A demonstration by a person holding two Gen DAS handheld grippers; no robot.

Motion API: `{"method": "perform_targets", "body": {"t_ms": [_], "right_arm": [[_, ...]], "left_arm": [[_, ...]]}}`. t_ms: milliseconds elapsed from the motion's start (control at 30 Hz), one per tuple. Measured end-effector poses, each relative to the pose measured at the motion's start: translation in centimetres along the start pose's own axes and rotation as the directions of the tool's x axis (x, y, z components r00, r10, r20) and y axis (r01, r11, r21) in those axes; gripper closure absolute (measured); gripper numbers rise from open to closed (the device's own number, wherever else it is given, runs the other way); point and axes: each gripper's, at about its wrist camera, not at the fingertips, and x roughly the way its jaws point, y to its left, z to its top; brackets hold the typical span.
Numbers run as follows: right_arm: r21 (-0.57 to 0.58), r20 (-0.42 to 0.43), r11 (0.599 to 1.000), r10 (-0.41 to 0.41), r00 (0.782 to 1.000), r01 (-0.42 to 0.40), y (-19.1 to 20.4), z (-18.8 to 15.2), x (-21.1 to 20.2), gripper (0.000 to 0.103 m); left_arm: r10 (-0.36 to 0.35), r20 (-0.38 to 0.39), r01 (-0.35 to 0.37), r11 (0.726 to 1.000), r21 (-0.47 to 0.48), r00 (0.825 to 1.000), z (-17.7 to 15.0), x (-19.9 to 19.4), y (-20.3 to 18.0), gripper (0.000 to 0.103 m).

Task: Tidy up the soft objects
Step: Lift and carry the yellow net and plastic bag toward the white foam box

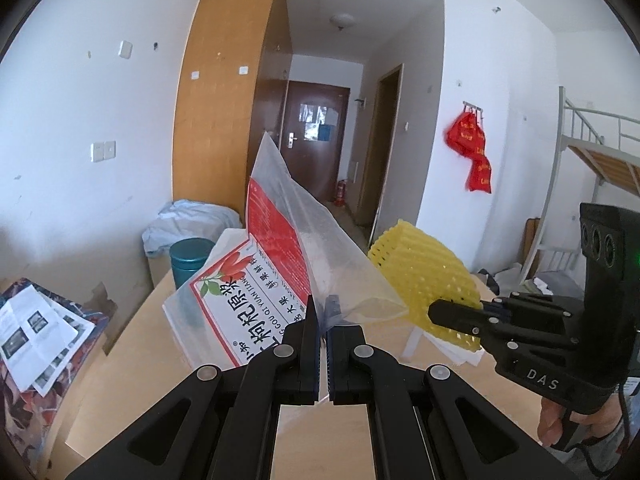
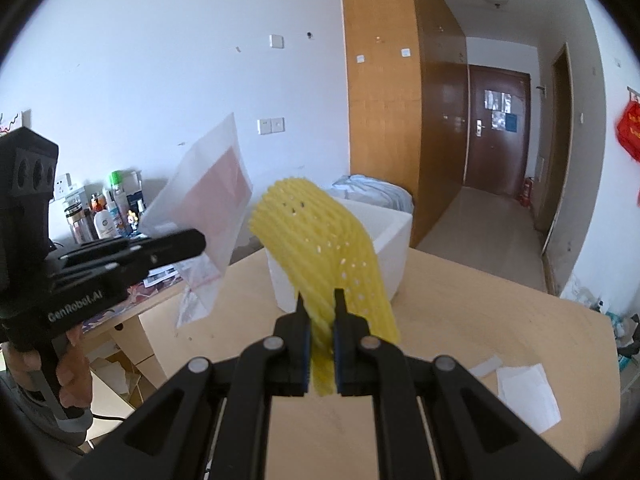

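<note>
Left wrist view shows the left gripper [image 1: 322, 312] clamped on the edge of a clear plastic bag [image 1: 280, 248] with a red-and-white label, which stands up through the centre of the frame above the wooden table [image 1: 132, 344]. Right wrist view has the right gripper [image 2: 320, 304] pinching a yellow foam net [image 2: 320, 248] at centre frame, lifted in front of a white foam box [image 2: 384, 240] on the table.

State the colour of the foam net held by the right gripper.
Yellow foam net, clearest in the right wrist view.
</note>
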Motion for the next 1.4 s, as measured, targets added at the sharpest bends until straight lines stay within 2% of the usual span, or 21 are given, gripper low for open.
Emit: {"method": "perform_targets", "body": {"t_ms": [300, 533, 900, 1033, 1200, 1400], "right_arm": [[-0.012, -0.003, 1.0, 0.003, 1.0, -0.003, -0.8, 1.4, 2.0, 0.092], [-0.006, -0.009, 1.0, -0.021, 1.0, 0.021, -2.1, 2.3, 3.4, 0.092], [0.027, -0.025, 0.998, -0.06, 0.998, 0.061, -3.8, 2.0, 4.4, 0.092], [0.04, -0.037, 0.997, -0.065, 0.997, 0.067, -4.5, 1.6, 4.7, 0.092], [0.058, -0.056, 0.995, -0.076, 0.996, 0.079, -5.2, 1.2, 5.2, 0.092], [0.069, -0.065, 0.994, -0.076, 0.995, 0.08, -5.6, 1.5, 5.5, 0.092]], "left_arm": [[0.042, 0.01, -0.042, 0.998, 0.036, 0.999, 2.3, 2.7, 0.8, 0.101], [0.069, 0.046, -0.072, 0.995, 0.072, 0.997, 5.0, 6.3, 1.4, 0.101], [-0.073, 0.059, 0.064, 0.988, 0.143, 0.996, 6.6, 12.5, 1.0, 0.101], [-0.091, 0.053, 0.082, 0.985, 0.151, 0.994, 6.2, 15.0, 1.3, 0.101], [-0.11, 0.004, 0.109, 0.988, 0.109, 0.994, 5.5, 17.2, 2.3, 0.101], [-0.097, -0.074, 0.1, 0.994, 0.042, 0.993, 5.3, 20.3, 3.4, 0.101]]}}
